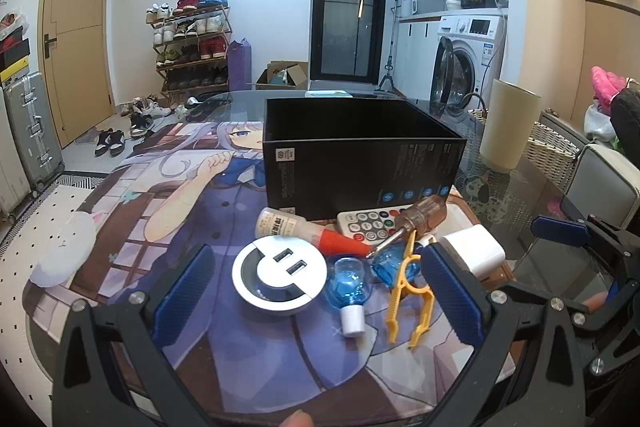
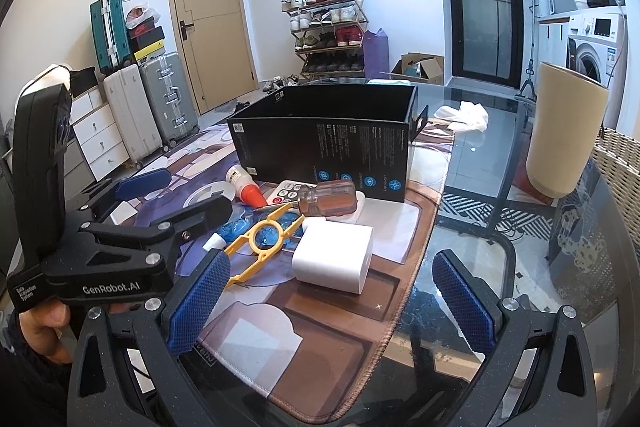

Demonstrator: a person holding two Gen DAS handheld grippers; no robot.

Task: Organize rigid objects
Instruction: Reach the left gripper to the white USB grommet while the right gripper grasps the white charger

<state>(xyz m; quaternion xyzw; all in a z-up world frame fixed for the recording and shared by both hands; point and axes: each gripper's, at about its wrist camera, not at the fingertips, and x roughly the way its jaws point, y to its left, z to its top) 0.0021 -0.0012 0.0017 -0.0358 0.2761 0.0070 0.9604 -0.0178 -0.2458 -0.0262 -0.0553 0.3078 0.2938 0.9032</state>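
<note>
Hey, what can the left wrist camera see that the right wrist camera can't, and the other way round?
Only the left wrist view shows the round silver USB hub whole, both blue bulbs, and the washing machine's open door.

Only the right wrist view shows the teal suitcase, the white drawer unit, and the crumpled white cloth on the glass.

Both show the black box, screwdriver, white charger, yellow plastic tool, glue bottle, remote, beige cylinder and shoe rack. Each hand-held gripper is open and empty.

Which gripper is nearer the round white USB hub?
Left. The left gripper hangs open right over the USB hub; the right gripper sits off to the side, by the white charger cube.
</note>
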